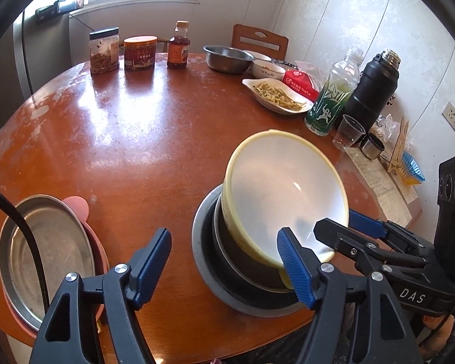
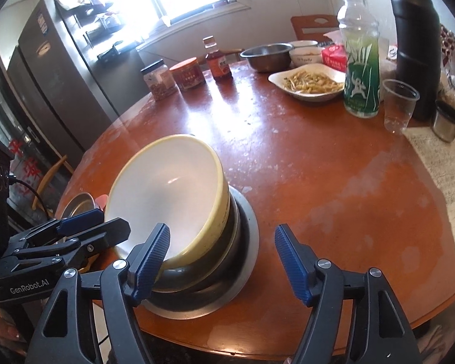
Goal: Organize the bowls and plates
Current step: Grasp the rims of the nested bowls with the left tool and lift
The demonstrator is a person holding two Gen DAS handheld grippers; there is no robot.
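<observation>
Just ahead of both pairs of fingertips, tipped toward them and perched crooked on a nested stack: cream bowl (image 1: 285,188), white inside, yellowish outside, empty. Under it, dark bowl (image 1: 227,242), itself seated in grey steel dish (image 1: 203,257), all on round brown table (image 1: 121,136) close to the near edge. Left gripper (image 1: 224,268) spread wide and gripping nothing, its right-hand pad level with the bowl's low near rim, its left-hand pad over bare tabletop; impossible to tell whether that pad brushes the rim. Right gripper (image 2: 221,261) likewise wide apart and empty, left-hand pad at the near rim, right-hand pad clear of the stack on the far side. Probably glazed ceramic or hard plastic: stiff, smooth, apt to slip between ribbed pads, liable to chip or break if dropped, and none too steady at that tilt. Best taken at the low near rim, one pad inside and one outside the wall, or steadied from both sides and pressed level into the dark bowl. Off to the left of the left gripper, second pile: steel plate (image 1: 45,242) lying on pink plate (image 1: 77,207). Well beyond both grippers, toward the right: white dish of food (image 1: 276,95), green-labelled bottle (image 1: 330,100), black flask (image 1: 370,91), clear plastic cup (image 1: 347,133).
</observation>
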